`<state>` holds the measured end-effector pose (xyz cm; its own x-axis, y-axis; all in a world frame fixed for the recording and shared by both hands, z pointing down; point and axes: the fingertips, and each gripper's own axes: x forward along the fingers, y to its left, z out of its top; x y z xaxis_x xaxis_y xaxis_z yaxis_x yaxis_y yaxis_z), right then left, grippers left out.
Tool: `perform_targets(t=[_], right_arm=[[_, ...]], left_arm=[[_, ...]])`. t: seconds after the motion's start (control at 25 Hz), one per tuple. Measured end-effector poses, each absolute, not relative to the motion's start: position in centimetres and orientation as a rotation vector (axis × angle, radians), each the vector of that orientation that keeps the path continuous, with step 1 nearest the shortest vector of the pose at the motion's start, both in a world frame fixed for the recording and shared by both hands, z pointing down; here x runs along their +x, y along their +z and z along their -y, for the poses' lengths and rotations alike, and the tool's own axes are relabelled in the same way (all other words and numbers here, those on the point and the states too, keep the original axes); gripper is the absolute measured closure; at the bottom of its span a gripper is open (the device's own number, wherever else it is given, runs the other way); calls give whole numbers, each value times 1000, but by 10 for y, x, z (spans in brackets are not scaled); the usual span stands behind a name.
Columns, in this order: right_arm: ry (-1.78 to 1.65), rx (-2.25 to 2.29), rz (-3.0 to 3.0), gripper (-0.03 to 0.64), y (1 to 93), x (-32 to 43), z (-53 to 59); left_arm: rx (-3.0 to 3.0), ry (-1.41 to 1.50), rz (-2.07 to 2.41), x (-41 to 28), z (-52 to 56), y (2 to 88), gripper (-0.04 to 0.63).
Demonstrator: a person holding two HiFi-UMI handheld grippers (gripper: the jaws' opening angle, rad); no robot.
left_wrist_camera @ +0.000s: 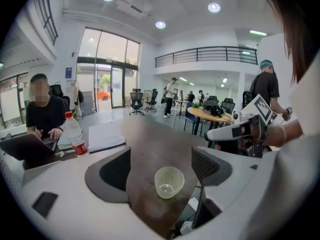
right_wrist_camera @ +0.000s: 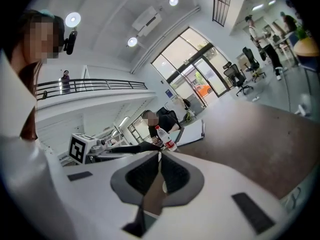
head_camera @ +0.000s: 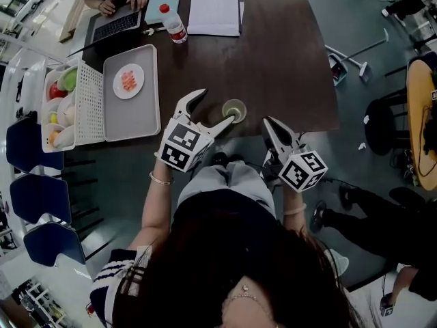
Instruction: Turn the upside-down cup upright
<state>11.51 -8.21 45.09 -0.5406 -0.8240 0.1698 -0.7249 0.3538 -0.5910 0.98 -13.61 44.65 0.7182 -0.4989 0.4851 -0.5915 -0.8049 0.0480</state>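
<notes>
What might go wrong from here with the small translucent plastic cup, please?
1. The small translucent plastic cup appears to stand mouth-up close to the near edge of the dark wooden table. A light nudge could send it over the edge.
2. The left tool is open, and in the head view one jaw tip sits right beside the cup's rim. A careless sideways move might tip the cup over again.

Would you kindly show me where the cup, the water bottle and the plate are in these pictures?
cup (left_wrist_camera: 168,184), left gripper view, on its inside wall.
water bottle (head_camera: 174,26), head view, on its body.
plate (head_camera: 120,89), head view, on its bare lower-left rim.
</notes>
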Motion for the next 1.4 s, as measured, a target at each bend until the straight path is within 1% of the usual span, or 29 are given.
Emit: perform_targets(t=[0.12, 0.2, 0.24, 0.44, 0.56, 0.64, 0.72, 0.92, 1.04, 1.4], right_arm=[[-897, -1426, -2513, 589, 448, 107, 84], [-853, -1442, -2549, 589, 446, 101, 87], [-830, -1452, -2567, 589, 445, 98, 88], [-729, -1490, -2656, 589, 441, 82, 93], [-645, -1524, -2724, 589, 440, 73, 94], [-600, -1547, -2765, 589, 441, 69, 94], [-562, -1574, -2801, 589, 441, 66, 94], [-491, -1652, -2827, 589, 440, 67, 93], [-505, -1679, -2819, 589, 440, 71, 93], [-434, -1776, -2878, 598, 446, 77, 90]], left_arm=[[2692, 550, 961, -3, 134, 433, 208], [2677, 477, 1061, -16, 136, 426, 325], [2676, 456, 1102, -21, 136, 424, 344], [2655, 400, 1183, -37, 130, 421, 392], [2623, 333, 1208, -45, 126, 419, 436], [2597, 295, 1236, -51, 124, 418, 498], [2570, 262, 1285, -57, 124, 417, 592], [2545, 203, 1290, -60, 122, 415, 592], [2536, 174, 1306, -61, 122, 413, 592], [2537, 198, 1296, -54, 116, 420, 592]])
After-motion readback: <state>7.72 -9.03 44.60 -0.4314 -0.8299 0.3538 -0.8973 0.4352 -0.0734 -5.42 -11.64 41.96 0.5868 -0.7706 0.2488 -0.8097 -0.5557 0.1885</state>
